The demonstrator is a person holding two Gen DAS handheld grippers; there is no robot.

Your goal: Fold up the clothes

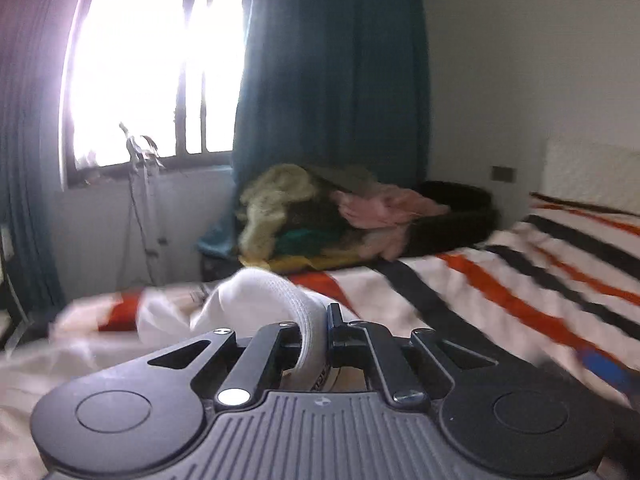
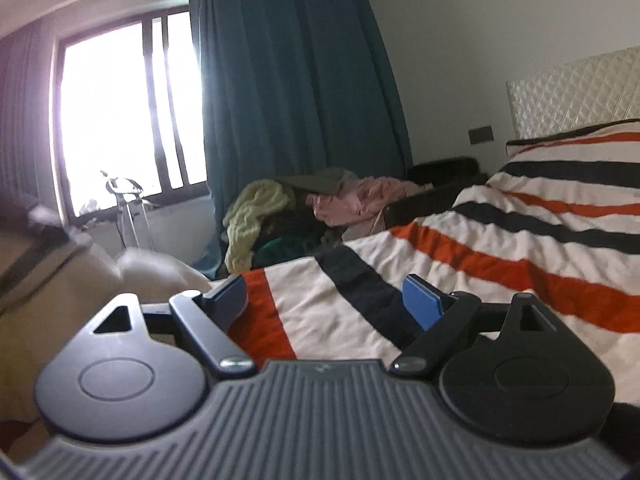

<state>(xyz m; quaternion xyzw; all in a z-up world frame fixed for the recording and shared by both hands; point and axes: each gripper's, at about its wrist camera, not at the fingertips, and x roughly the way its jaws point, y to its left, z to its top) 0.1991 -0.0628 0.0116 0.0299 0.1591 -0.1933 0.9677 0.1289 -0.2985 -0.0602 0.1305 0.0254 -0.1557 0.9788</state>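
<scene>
Left wrist view: our left tool (image 1: 316, 332) pinches the white garment (image 1: 256, 296) by its ribbed hem; soft, light cloth. Right tool (image 2: 324, 300) gapes empty.

- Window (image 1: 152, 68), bright, dark bars.
- Teal curtain (image 1: 332, 80) beside it.
- Striped bedspread (image 2: 500, 248): white, orange, black.
- Quilted headboard (image 2: 576, 92) against the wall.
- Wall plate (image 2: 480, 135) near the headboard.
- Stand (image 1: 144, 200) below the window.

Striped bedspread (image 2: 500, 248) ahead open; clothes pile (image 2: 304, 212) blocks far edge.
</scene>
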